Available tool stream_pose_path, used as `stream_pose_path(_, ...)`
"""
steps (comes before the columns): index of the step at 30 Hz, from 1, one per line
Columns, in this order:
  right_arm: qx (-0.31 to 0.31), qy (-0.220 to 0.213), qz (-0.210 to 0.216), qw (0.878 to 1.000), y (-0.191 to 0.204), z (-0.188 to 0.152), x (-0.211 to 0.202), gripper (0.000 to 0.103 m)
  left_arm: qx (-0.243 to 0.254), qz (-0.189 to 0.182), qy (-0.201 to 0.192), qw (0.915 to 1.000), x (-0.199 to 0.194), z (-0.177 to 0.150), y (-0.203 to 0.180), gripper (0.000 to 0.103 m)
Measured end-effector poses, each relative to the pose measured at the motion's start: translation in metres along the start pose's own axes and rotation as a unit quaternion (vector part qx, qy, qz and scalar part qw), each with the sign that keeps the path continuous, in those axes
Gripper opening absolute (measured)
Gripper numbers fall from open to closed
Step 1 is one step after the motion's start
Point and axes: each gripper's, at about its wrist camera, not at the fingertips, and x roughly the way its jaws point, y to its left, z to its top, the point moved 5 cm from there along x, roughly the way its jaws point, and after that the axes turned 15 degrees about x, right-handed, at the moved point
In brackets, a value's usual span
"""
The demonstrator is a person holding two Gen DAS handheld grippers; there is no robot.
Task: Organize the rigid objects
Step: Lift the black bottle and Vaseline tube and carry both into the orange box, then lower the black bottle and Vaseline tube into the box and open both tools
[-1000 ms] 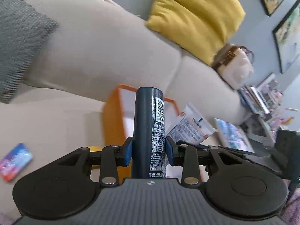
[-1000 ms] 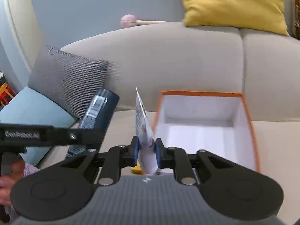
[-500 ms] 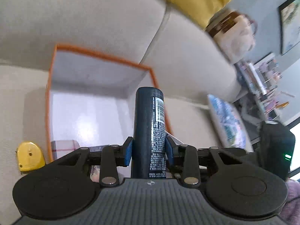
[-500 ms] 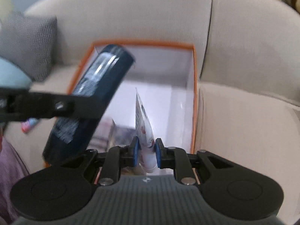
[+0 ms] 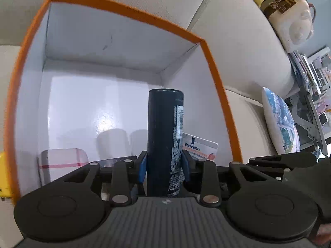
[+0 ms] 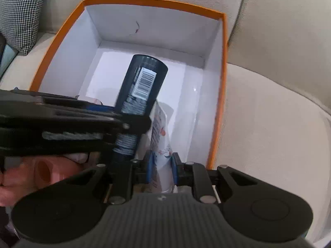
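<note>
An orange-rimmed white box stands on a beige sofa. My left gripper holds a dark blue spray can upright inside the box, and its jaws are closing tighter on the can. In the right wrist view the same can tilts over the box floor. Just right of it, my right gripper is shut on a white Vaseline tube, low inside the box. That tube also shows behind the can.
A clear plastic piece with a pink stripe lies in the box's near left corner. A yellow tape measure sits outside the left wall. A houndstooth cushion, a patterned cushion and a bag are on the sofa.
Both grippers have come forward and down from above the sofa into the box, pitching downward, the can and the tube still held. The box now fills both views.
</note>
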Motion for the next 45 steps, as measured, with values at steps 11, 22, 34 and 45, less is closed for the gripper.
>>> stream_pose_path(11,-0.093,-0.014,-0.031,0.995,0.02,-0.01,0.006,0.019,-0.008,-0.006,0.063,0.998,0.022,-0.006,0.004,0.037)
stream_pose_path(22,-0.088,-0.033,-0.003,0.996,0.004,-0.021,-0.015,0.031,-0.008,-0.005,0.096,0.9954,0.043,-0.003,0.008,0.037)
stream_pose_path(34,-0.078,-0.03,0.004,0.996,0.0,-0.018,-0.012,0.029,0.038,0.004,0.089,0.9953,0.032,0.001,0.014,0.021)
stream_pose_path(45,-0.07,-0.025,0.011,0.997,0.002,-0.025,-0.01,0.026,0.038,-0.009,0.118,0.9922,0.035,-0.003,0.012,0.017)
